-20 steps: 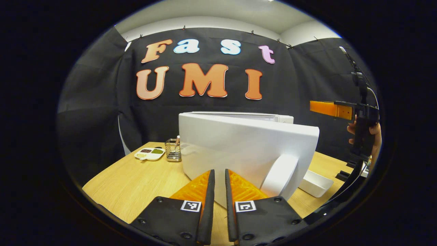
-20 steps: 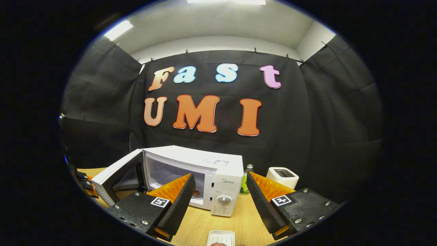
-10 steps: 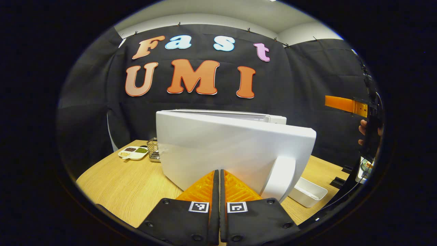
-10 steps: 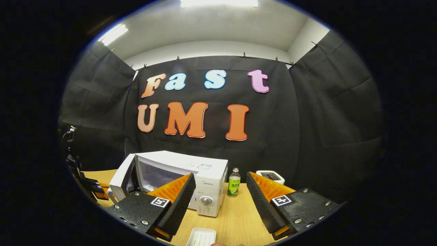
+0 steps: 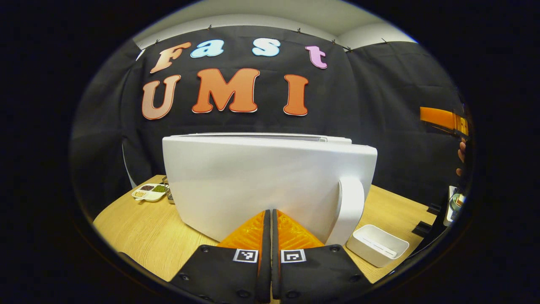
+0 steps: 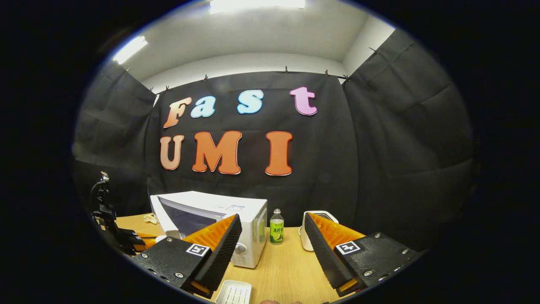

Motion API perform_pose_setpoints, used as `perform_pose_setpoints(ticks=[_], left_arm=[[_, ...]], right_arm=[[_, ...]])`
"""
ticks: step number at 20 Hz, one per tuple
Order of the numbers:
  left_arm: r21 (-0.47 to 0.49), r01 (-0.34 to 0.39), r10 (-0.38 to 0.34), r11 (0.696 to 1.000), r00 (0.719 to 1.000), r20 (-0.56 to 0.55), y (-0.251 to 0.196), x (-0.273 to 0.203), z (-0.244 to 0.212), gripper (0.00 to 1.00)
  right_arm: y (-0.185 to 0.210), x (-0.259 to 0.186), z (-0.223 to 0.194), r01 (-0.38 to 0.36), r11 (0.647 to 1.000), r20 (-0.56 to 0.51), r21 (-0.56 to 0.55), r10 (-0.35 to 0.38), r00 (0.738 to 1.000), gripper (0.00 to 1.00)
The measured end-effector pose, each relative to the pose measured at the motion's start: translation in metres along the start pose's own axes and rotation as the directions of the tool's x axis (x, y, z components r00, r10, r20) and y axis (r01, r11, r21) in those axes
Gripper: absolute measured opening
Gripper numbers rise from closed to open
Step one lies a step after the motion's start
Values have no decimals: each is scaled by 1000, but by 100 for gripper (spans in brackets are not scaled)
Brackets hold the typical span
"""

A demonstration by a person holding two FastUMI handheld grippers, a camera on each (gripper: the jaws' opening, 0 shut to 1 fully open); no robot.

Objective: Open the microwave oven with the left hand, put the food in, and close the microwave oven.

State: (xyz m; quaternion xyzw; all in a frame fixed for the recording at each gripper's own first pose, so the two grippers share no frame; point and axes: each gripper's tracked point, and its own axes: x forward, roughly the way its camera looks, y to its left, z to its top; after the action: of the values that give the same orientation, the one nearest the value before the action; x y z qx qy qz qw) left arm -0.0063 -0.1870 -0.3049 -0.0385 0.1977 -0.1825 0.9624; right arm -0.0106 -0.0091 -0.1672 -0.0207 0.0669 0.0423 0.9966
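In the left gripper view, the left gripper [image 5: 268, 219] sits low and centre, its two ribbed fingers pressed flat together with nothing between them, tips right up against the smooth white door [image 5: 261, 181] of the microwave [image 5: 270, 137]. The door is a broad glossy slab, nearly shut against the box behind it, with a curved white handle [image 5: 352, 207] standing upright by its right edge. Just right of the handle, a shallow rectangular white tray [image 5: 377, 245] lies on the pale wood-grain table [image 5: 143, 228]. Far left on the table rests a small divided dish [image 5: 148, 192] of dark and green fillings, with a wire rack [image 5: 167, 192] peeking out beside the door. At the far right edge, the other gripper's finger [image 5: 441, 117] pokes in, a hand [image 5: 460, 158] below it. In the right gripper view, the right gripper [image 6: 270, 240] hangs with its ridged fingers spread wide apart, gripping nothing. Between and beyond them stands the boxy microwave [image 6: 215, 230], round knob [image 6: 240, 249] on its front, a small green-labelled bottle [image 6: 276, 226] upright just beside it, and a rounded white appliance [image 6: 314, 230] further right. A ribbed white tray [image 6: 234, 292] lies at the bottom edge. The food itself I cannot make out.
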Motion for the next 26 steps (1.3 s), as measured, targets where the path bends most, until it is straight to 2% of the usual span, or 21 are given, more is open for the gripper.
perform_pose_setpoints(ticks=[9,16,18,21,23,24,25,26], left_arm=[[11,28,-28,1000,1000,-8,-32,65,1,6],[5,4,-4,1000,1000,-10,-40,108,4,6],[-4,11,-11,1000,1000,-2,-46,110,7,6],[27,-27,28,999,999,-21,-41,116,5,5],[23,-26,26,999,1000,-14,-44,117,7,7],[35,-23,25,999,999,-36,-44,116,3,0],[52,-34,36,998,999,-35,-42,114,5,6],[73,-59,61,996,998,-26,-34,109,11,6]], right_arm=[[-13,3,4,1,1000,15,3,-1,1000,93],[-15,2,1,-3,1000,11,-15,3,1000,93],[-13,2,1,-7,1000,12,-30,7,1000,93],[-7,6,2,-10,999,13,-35,10,1000,93],[-1,6,0,-19,999,5,-32,19,1000,93],[0,5,0,-18,999,1,-35,18,1000,93],[2,4,0,-19,999,-1,-42,19,1000,93],[4,3,2,-17,999,1,-51,18,1000,93]])
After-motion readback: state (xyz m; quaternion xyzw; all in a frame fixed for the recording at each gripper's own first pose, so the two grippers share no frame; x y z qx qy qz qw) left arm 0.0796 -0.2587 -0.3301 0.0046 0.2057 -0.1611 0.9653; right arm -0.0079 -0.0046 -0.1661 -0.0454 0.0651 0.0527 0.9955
